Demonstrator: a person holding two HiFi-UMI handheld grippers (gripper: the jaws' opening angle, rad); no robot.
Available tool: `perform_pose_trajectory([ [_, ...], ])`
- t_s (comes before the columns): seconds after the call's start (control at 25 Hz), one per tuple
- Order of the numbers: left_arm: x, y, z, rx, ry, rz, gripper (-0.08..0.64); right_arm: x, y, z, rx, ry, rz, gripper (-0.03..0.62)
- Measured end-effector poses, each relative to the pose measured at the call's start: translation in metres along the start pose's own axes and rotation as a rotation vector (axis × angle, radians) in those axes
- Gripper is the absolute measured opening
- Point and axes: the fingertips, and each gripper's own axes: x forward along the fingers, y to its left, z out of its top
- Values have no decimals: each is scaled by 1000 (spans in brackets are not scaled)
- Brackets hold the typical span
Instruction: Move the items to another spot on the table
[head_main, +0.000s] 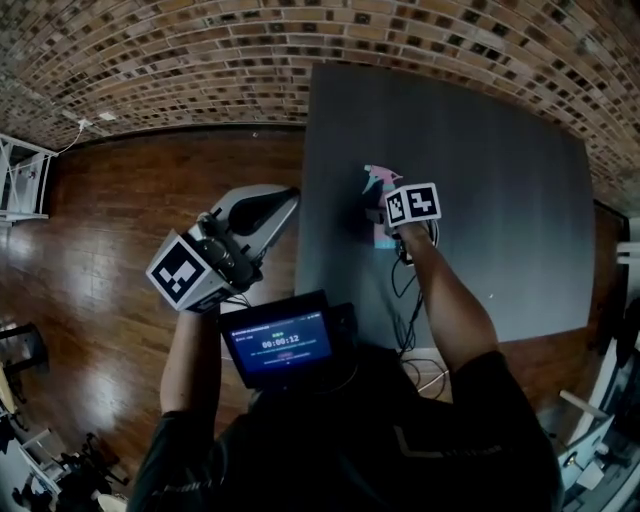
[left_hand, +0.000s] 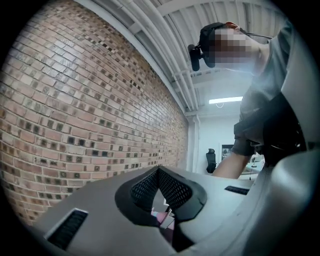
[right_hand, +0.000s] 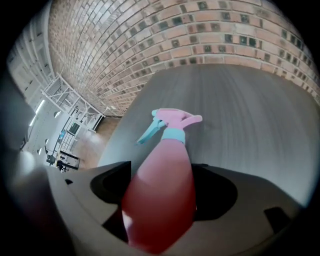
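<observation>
Fingers (right_hand: 215, 192) of my right gripper (right_hand: 162, 167) stand wide and pinch the bottle (right_hand: 160, 200) round its belly, with a dark pad touching each side. The bottle is smooth, see-through pink plastic that swells at the body and narrows to a teal collar (right_hand: 173, 135). Above the collar are a pink spray head and a thin teal trigger (right_hand: 148, 132).

In the right gripper view its long axis runs from the bottom centre up to mid-frame. The head is at the far end, with the nozzle pointing right and the trigger left. In the head view the pink head shows just above my marker cube, left of the table's middle. I cannot tell whether the base rests on the table (head_main: 500, 200).

The fingertips (left_hand: 172, 187) of my left gripper (head_main: 285, 200) are black mesh pads. They meet at their tips with nothing between them. This gripper hangs left of the table's edge, over the floor (head_main: 120, 220).

The table is a flat, matte dark-grey slab. The floor is glossy brown planks. A curving brick wall (head_main: 300, 40) fills the top of the frame, and a white frame (head_main: 20, 175) stands at the left edge.
</observation>
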Motion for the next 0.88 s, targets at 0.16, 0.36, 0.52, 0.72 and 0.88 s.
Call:
perform_pose_trajectory([
  [0.16, -8, 5, -3, -21, -10, -1, -6, 4, -2, -1, 21, 48, -8, 394],
  [0.36, -19, 13, -1, -32, -15, 13, -6, 0, -5, 2, 37, 20, -5, 400],
  [0.52, -30, 16, 2, -41, -28, 18, -6, 2, -4, 1, 21, 12, -12, 408],
  [0.72, -39, 11, 8, -33, -21, 13, -6, 4, -9, 2, 34, 23, -21, 452],
  [0.88, -43, 9, 14, -29, -24, 7, -6, -3, -14, 4, 25, -1, -20, 454],
])
